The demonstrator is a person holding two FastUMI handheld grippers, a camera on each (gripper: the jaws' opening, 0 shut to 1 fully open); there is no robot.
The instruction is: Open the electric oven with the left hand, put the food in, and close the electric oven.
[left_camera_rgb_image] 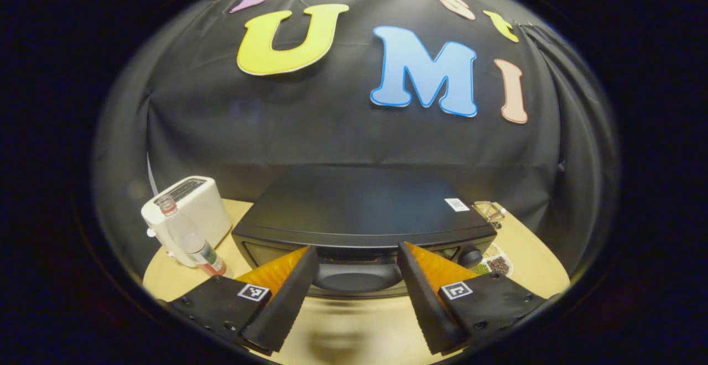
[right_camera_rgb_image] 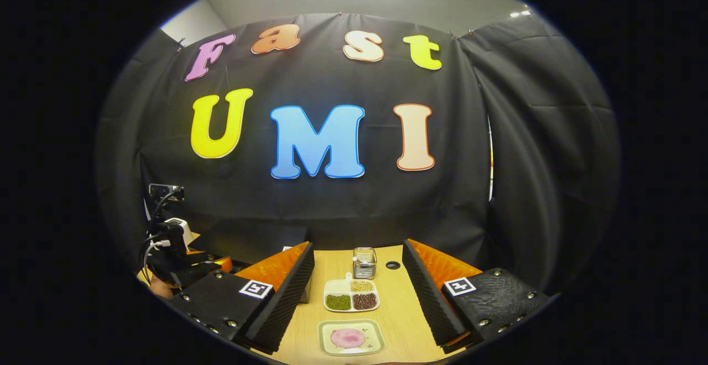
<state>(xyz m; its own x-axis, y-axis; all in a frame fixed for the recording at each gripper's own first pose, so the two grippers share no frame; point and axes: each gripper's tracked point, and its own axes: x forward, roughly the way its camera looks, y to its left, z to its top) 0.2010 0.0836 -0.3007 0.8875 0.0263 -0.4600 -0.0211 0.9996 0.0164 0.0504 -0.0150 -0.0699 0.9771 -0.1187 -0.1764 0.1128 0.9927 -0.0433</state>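
The black electric oven (left_camera_rgb_image: 354, 204) stands right in front of my left gripper (left_camera_rgb_image: 357, 249), its door shut. That gripper is open, and its fingers (left_camera_rgb_image: 287, 293) flank the middle of the oven's upper front, close to it and holding nothing. In the right gripper view, the food, a pink round slice (right_camera_rgb_image: 347, 338) on a small square plate (right_camera_rgb_image: 376, 347), lies on the table below my open, empty right gripper (right_camera_rgb_image: 358, 246). The oven (right_camera_rgb_image: 254, 240) shows at the left, partly behind a finger, with the left gripper (right_camera_rgb_image: 171, 262) and a hand near it.
A white toaster (left_camera_rgb_image: 193, 202) and a clear bottle (left_camera_rgb_image: 191, 238) stand left of the oven. Right of it are a glass jar (left_camera_rgb_image: 487, 210) and a divided dish of beans (left_camera_rgb_image: 498, 264). The dish (right_camera_rgb_image: 352, 295) and jar (right_camera_rgb_image: 364, 262) lie beyond the plate on the wooden table (right_camera_rgb_image: 401, 309).
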